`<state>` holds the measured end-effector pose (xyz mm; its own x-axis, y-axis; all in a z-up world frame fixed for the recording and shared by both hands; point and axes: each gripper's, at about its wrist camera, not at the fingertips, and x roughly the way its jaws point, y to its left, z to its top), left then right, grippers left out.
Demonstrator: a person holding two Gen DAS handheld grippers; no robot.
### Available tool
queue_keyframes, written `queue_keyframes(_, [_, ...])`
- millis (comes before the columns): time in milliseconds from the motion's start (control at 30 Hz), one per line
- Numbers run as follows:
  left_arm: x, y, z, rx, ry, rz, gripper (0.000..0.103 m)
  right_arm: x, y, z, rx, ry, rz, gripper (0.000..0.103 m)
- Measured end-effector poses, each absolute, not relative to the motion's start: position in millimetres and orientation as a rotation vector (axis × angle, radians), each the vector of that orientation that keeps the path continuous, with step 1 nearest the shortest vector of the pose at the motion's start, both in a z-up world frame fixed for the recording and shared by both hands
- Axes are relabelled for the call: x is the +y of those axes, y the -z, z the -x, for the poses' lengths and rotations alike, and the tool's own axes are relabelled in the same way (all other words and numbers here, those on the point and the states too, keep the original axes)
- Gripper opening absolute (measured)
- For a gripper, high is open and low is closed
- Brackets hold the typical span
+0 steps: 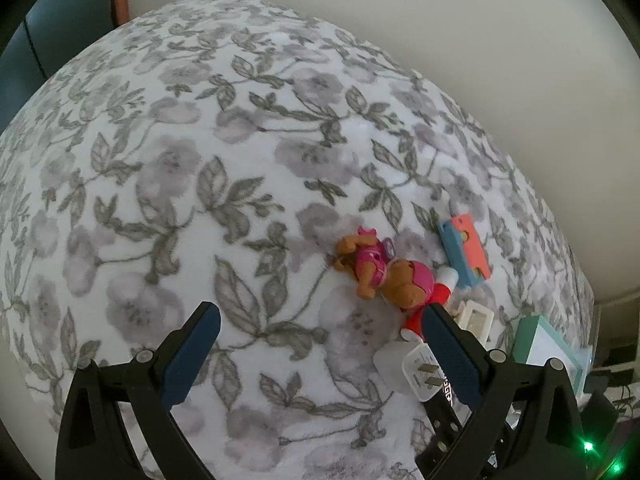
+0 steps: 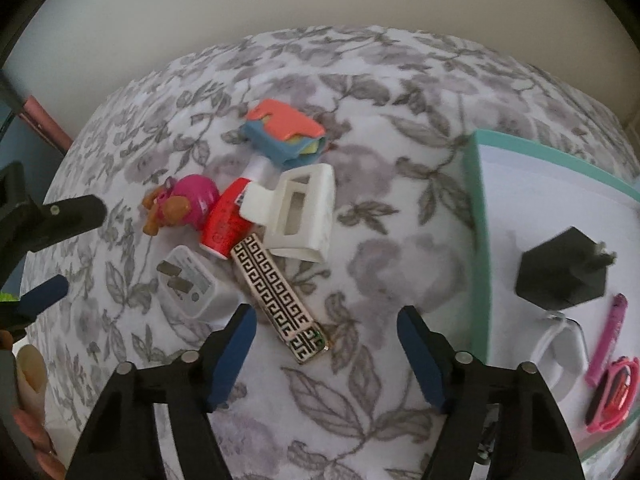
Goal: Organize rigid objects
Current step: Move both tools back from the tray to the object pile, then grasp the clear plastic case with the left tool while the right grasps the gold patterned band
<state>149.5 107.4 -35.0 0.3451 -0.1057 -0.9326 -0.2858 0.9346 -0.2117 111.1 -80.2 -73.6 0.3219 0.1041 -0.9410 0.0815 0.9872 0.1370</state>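
A pile of small objects lies on the floral cloth: a pink and brown toy dog, a red tube, a white clip, a blue and coral box, a white plug adapter and a black-and-white patterned bar. My right gripper is open, just short of the bar. My left gripper is open and empty, left of the toy dog; its right finger overlaps the red tube and the adapter. It also shows at the left edge of the right wrist view.
A teal-rimmed white tray at the right holds a black charger, a white strap, a pink pen and pink sunglasses. The tray also shows in the left wrist view. A cream wall stands behind.
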Motion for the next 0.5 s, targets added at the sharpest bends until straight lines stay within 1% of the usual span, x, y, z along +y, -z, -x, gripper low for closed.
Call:
queue_keyframes(67, [103.1,35.2,-150.0,1.219,-0.12,0.348,0.1,-75.7,77.2,-113.9,1.243,-0.024,-0.167,0.064])
queue_keyframes(133, [100.6,34.7,-150.5,1.215,-0.11,0.348,0.1,-71.1,76.9,-115.7,1.229,-0.036,-0.152,0.06])
queue_keyframes(233, [95.9,35.3,-151.7,1.221,-0.089,0.348,0.1,-63.2,75.9,-118.6,1.205,-0.068,-0.135,0.049])
queue_keyframes(333, [88.8,36.2,-152.6,1.234,-0.068,0.321,0.1,-60.5,78.3,-119.8,1.196,-0.083,-0.135,0.042])
queue_keyframes(400, [84.6,36.3,-152.9,1.24,-0.063,0.302,0.1,-60.2,77.0,-119.1,1.193,-0.099,-0.139,0.036])
queue_keyframes(500, [75.3,36.6,-153.4,1.253,-0.038,0.274,0.1,-62.7,76.9,-117.8,1.203,-0.095,-0.158,0.032])
